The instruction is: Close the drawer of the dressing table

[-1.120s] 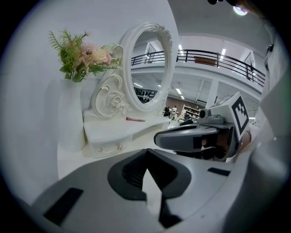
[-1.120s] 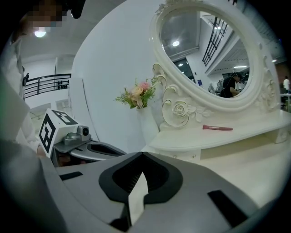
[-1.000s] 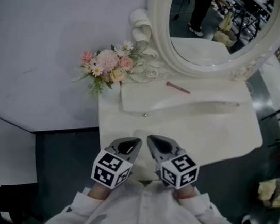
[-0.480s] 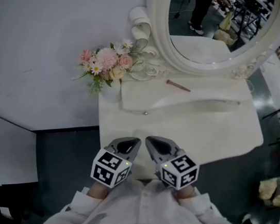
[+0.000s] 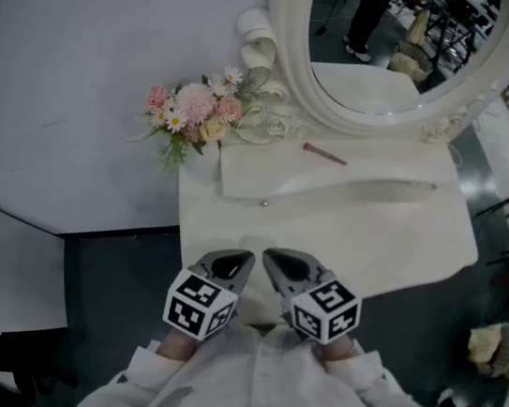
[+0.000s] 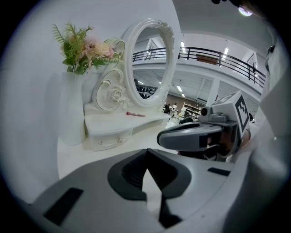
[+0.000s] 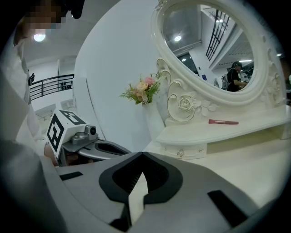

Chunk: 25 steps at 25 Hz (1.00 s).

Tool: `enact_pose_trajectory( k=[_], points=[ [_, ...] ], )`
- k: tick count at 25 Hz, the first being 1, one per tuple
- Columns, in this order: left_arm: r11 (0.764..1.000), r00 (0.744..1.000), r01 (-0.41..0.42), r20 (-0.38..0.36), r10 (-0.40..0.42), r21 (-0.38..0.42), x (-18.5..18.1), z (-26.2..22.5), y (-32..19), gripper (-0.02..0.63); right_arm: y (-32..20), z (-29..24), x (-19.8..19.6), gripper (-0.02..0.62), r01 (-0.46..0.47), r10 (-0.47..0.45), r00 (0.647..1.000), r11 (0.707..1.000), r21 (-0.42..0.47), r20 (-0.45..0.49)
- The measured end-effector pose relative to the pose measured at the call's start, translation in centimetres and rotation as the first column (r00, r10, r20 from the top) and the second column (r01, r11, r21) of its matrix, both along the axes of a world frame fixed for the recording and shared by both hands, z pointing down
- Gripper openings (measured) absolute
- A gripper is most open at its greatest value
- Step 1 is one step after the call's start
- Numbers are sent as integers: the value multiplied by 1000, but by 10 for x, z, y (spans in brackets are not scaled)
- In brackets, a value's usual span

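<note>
**Two clenched grippers waiting short of a white dressing-table drawer**

The drawer [image 7: 188, 151], a shallow white front carrying small round knobs, is sitting in the low raised shelf well ahead of both grippers, across bare tabletop. How far it is standing out I cannot tell. The left gripper [image 6: 146, 154] and the right gripper [image 7: 142, 157] are hovering side by side at the near edge of the dressing table [image 5: 392, 237], each clenched with nothing between its jaws.

As I judge it, a push is carrying some risk. The front is looking smooth and glossy, so the hard grey tips may be sliding off it or off a knob. Pressing at one end may be skewing the drawer until it jams.

Ahead and to the left of the left gripper, a tall slim white vase [image 6: 72, 113] of pink and cream flowers [image 5: 191, 117] is standing beside the shelf, and a careless sweep could be tipping it. A thin pink stick [image 5: 324, 155] is lying on the shelf above the drawer, and a hard shove might be rolling it. Beyond, an oval mirror [image 5: 402, 40] is rising in a carved, scrolled white frame.
</note>
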<state>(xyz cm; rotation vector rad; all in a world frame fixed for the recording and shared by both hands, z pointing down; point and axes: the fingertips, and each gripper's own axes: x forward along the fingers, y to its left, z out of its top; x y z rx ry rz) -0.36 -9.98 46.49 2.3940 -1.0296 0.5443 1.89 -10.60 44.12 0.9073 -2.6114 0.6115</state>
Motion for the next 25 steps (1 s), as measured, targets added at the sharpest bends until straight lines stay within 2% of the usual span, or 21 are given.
enact_pose_trajectory(
  k=[11, 25],
  points=[
    [1000, 1000, 5, -22, -5, -14, -4, 3, -3, 6, -5, 4, -2, 6, 10, -10, 999, 1000, 2, -30],
    [1000, 1000, 11, -26, -11, -16, -11, 5, -16, 6, -17, 7, -7, 6, 24, -25, 1000, 999, -25, -18]
  ],
)
